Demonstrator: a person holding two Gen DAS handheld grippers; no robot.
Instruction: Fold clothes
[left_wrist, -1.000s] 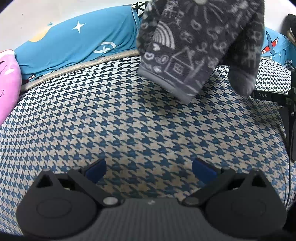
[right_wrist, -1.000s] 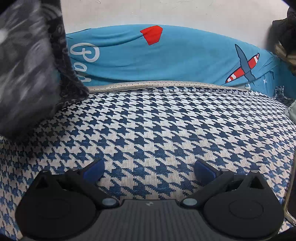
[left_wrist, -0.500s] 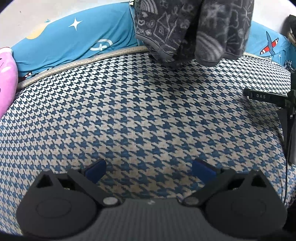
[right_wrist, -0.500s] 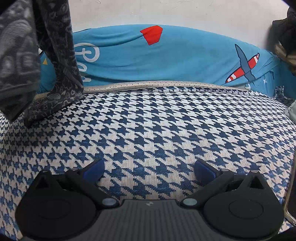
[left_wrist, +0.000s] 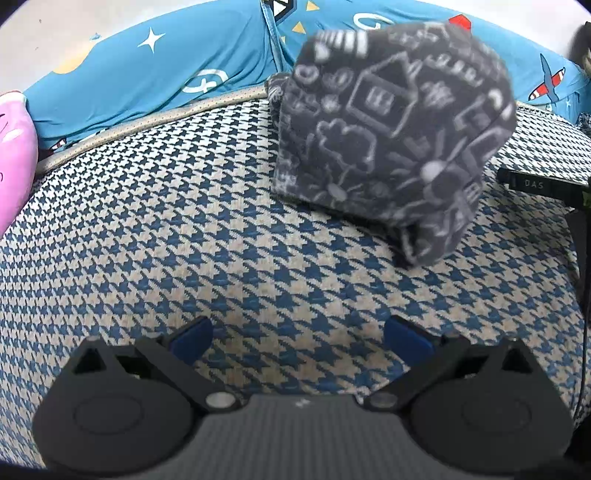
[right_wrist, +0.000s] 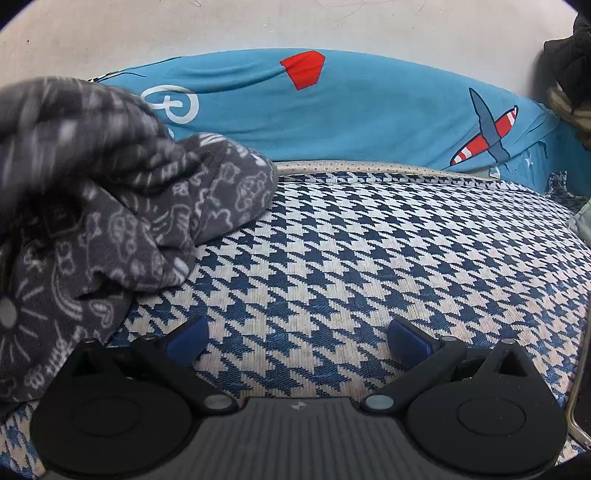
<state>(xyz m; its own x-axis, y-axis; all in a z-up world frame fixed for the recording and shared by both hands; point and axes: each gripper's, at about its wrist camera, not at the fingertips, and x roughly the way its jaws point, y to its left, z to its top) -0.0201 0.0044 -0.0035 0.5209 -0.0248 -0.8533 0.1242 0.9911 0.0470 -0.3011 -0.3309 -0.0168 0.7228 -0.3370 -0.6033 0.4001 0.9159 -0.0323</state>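
Both views are bright and evenly lit by soft, diffuse light with no visible source and no glare. Shadows are faint: a soft dark patch lies under the lower right of the dark grey fleece garment with white doodle print (left_wrist: 391, 136) in the left wrist view, and under its folds at left in the right wrist view. That garment (right_wrist: 92, 192) is smeared by motion blur, strongest along its upper edge in each frame, while the blue-and-cream houndstooth woven surface (left_wrist: 229, 243) stays crisp at centre. Fisheye distortion bows this surface into a dome and curves the turquoise printed fabric (right_wrist: 369, 107) behind it. Black vignetting cuts all corners.
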